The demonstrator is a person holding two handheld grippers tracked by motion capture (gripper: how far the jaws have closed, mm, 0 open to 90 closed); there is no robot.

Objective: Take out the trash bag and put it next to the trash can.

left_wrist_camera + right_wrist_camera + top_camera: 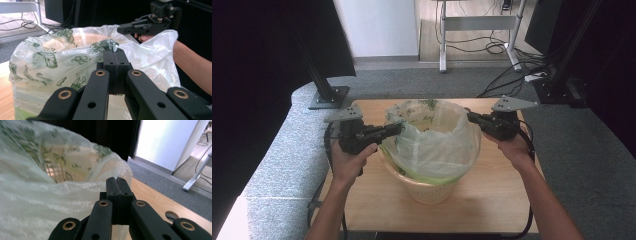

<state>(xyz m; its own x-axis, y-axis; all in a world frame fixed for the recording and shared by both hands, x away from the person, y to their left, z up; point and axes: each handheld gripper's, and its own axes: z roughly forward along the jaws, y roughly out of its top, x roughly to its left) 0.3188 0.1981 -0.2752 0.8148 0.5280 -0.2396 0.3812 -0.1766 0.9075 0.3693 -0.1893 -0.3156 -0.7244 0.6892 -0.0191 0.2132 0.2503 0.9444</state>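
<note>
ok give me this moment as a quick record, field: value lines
surface: wooden table
container: woven basket, upright on the table
liner: clear plastic bag with green leaf print, set in the basket
left gripper: shut on the bag's rim, left side
right gripper: shut on the bag's rim, right side
bag mouth: held open between the two
</note>
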